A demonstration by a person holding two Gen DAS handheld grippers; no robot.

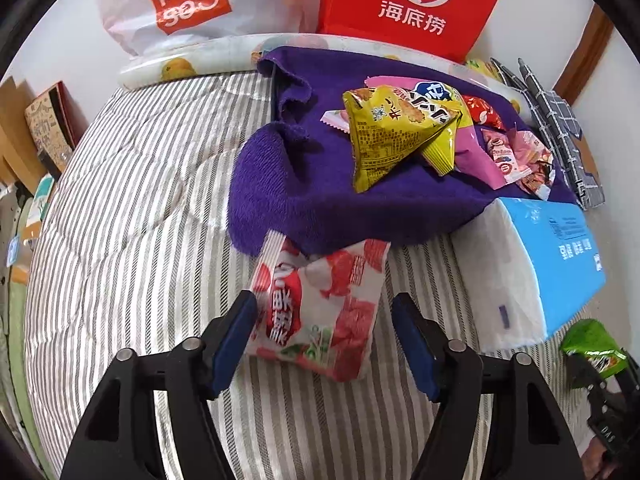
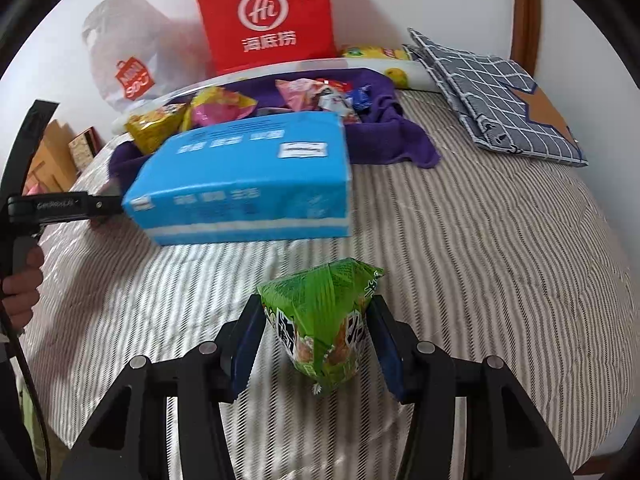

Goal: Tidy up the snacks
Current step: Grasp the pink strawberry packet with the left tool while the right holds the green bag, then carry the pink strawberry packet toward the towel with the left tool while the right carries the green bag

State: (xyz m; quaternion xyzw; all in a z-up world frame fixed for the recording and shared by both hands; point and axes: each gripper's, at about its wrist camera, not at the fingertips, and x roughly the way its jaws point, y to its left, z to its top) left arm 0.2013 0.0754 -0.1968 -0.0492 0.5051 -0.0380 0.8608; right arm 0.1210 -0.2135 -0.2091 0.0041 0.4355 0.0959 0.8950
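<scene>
While the blue tissue pack (image 2: 244,176) lies on the striped bedding (image 1: 132,208) as the fixed reference, each hand-held gripper brings a snack down just in front of it. The left gripper (image 1: 324,336) has a red-and-white snack packet (image 1: 320,312) between its jaws; the near pad touches the packet's edge, the far pad stands clear, so the grip looks released, probably to leave the packet on the bedding. The right gripper (image 2: 320,340) is clenched on a green snack bag (image 2: 324,320), both pads pressing its sides, presumably to carry it upright. Behind the tissue pack, a purple towel (image 1: 304,176) holds the gathered pile: a yellow snack bag (image 1: 396,132) and pink-wrapped sweets (image 1: 512,156). Judging from this, snacks are being moved from that heap into a separate group in front of the tissue pack.
</scene>
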